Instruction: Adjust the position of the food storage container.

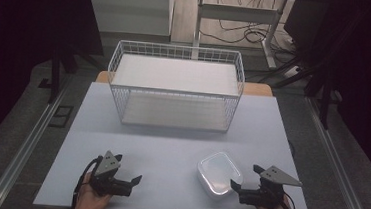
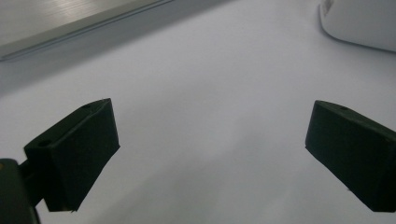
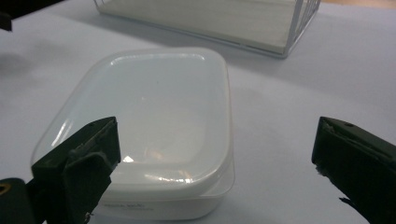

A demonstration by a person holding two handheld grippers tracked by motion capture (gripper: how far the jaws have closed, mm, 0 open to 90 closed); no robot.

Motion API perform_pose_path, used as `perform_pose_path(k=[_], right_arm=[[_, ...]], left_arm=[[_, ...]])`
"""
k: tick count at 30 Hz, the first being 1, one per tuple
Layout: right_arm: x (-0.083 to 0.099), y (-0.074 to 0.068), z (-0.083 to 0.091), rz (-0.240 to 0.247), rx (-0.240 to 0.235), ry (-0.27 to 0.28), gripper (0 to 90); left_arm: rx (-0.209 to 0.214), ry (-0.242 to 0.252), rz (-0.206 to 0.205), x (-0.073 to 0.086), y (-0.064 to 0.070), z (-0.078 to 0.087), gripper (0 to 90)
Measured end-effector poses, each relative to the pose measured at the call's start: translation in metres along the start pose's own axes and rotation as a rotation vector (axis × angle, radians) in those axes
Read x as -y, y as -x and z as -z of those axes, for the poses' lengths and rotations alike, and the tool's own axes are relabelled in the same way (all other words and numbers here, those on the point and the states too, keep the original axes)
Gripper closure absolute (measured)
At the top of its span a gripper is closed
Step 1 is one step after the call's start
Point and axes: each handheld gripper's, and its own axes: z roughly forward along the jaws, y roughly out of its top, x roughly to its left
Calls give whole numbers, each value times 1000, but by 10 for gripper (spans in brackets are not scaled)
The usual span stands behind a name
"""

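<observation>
A white lidded plastic container (image 1: 219, 173) sits on the pale table near the front right. My right gripper (image 1: 246, 177) is just to the right of it, open, jaws pointing at its side and empty. In the right gripper view the container (image 3: 154, 116) lies close ahead, left of centre, partly behind the left jaw of the open gripper (image 3: 215, 163). My left gripper (image 1: 130, 178) rests open at the front left, over bare table, holding nothing. Its own view shows wide-apart jaws of the gripper (image 2: 210, 154) and the container's edge (image 2: 359, 23) at top right.
A white wire basket (image 1: 174, 90) with a white floor stands at the back middle of the table (image 1: 171, 138); its corner (image 3: 289, 32) also shows in the right gripper view. A table leg and cables lie on the floor beyond. Dark curtains flank both sides.
</observation>
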Motion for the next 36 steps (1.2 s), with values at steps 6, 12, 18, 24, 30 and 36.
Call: perform_pose_path(k=[6,12,18,24,30,36], right_arm=[[0,-1,-2,-15,2,-27,0],[0,3,-3,-45,7,-30,0],[-3,0,-1,-22,8,-48,21],[-7,-4,9,-9,32,-49,216],[-11,-12,24,46,41,-78,559],[-2,-16,37,44,29,-110,850]], left_arm=[[19,-2,1,2,-1,-1,23],[34,-8,-21,2,1,-2,18],[38,-35,-51,2,5,-5,17],[33,-36,-53,2,5,-5,18],[23,-20,-50,1,4,-3,19],[25,-18,-38,1,4,-4,22]])
